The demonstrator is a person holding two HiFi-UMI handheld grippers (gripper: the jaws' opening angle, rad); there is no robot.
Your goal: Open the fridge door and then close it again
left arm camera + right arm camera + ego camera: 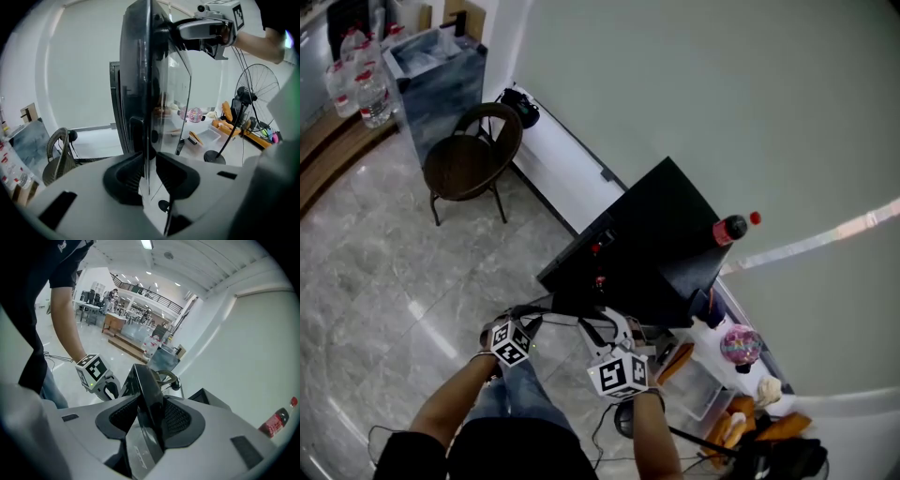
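The black fridge (661, 234) stands against the pale wall with its door (147, 390) swung out toward the person; in the head view the cabinet's inside is dark, with a few small red spots (598, 249) too small to name; a dark bottle with a red cap (729, 229) sits on its top.

Both grippers are at the door's free edge, side by side; the right gripper (151, 416) is clamped on it, both ribbed pads pressed flat against the thick black edge, which runs up between them; the left gripper (149, 168) has its jaws only narrowly apart with the door's thin edge between them; one pad lies against that edge and a sliver of light shows at the other, so the grip looks loose.

On the floor just beside the fridge lies a clear plastic bin (705, 386); an orange and dark item (675, 361) lies at its near edge, and I cannot tell whether it is inside; a glittery pink ball (741, 344) lies close by, with orange objects (741, 424) further along the wall.

Well apart on the fridge's other side stands a round brown chair (473, 159); beyond it is a tall grey bin (441, 80) with something pale at its open top, and water bottles (366, 89) stand next to that.
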